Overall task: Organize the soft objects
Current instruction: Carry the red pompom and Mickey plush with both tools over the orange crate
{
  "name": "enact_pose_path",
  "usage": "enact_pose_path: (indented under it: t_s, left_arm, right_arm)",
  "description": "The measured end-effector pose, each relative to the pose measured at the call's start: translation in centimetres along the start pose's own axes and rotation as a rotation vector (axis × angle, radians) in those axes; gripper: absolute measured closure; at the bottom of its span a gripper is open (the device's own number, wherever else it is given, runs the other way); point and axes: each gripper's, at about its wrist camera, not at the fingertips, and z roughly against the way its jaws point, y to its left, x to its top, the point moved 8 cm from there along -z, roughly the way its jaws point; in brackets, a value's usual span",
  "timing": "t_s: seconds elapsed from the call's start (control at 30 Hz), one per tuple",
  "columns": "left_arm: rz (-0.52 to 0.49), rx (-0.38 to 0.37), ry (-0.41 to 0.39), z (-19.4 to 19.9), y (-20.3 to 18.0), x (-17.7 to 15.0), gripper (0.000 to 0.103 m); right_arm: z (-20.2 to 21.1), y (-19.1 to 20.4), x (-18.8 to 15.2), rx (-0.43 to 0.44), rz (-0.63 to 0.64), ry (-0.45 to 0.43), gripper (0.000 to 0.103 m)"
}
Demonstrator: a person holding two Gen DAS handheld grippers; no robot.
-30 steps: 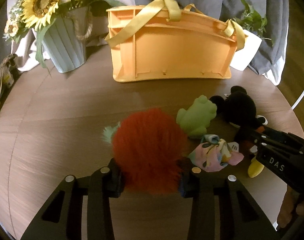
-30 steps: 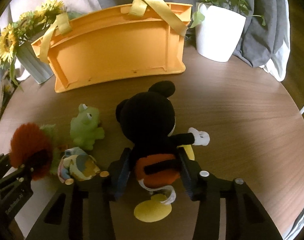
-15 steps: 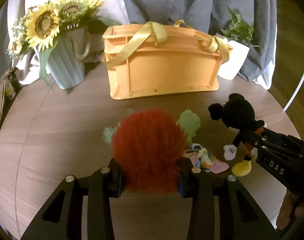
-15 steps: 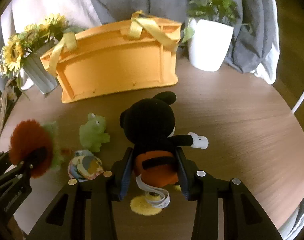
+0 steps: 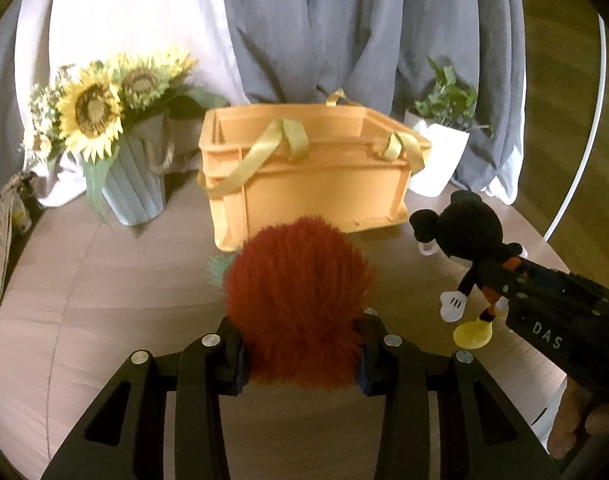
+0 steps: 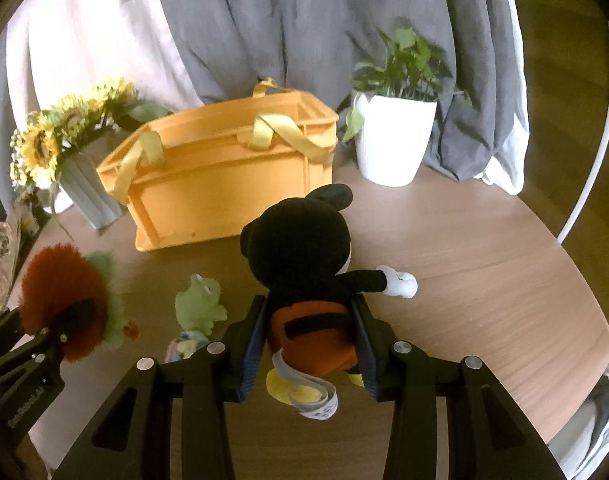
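1. The left tongs [image 5: 300, 354] pinch a fluffy red-orange toy [image 5: 298, 300] between their pads, holding it above the worktop [image 5: 104, 300]. A tuft of pale green fur sticks out on the toy's left side.
2. The right tongs [image 6: 310, 344] pinch a black mouse doll [image 6: 304, 248] at its orange shorts. The doll is clear of the worktop, with its yellow feet and a white label hanging below the pads and one white-gloved arm stretched out to the right.
3. Ahead of both tongs stands an orange basket [image 5: 320, 184] with yellow ribbon handles, its open top showing.
4. Between the two tongs, low on the worktop, lie a small green frog toy [image 6: 200, 304] and, just in front of it, a pastel patterned soft thing [image 6: 182, 346], partly hidden by the right tongs.
5. Left of the basket is a ribbed vase of sunflowers [image 5: 104, 120]; right of it is a white pot with a green plant [image 6: 396, 136].
6. Grey and white curtains [image 6: 284, 20] hang behind.
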Motion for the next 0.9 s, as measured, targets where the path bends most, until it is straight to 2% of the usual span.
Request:
enact_pose_path:
  t_s: [0.47, 0.9]
  left_arm:
    - [-0.009, 0.003, -0.149, 3.7, 0.9, 4.8, 0.064]
    - [-0.011, 0.022, -0.269, 5.4, 0.6, 9.4, 0.064]
  right_arm:
    - [3.5, 2.0, 4.2, 0.063, -0.007, -0.131, 0.061]
    - [5.1, 2.5, 8.9, 0.118, -0.010, -0.234, 0.061]
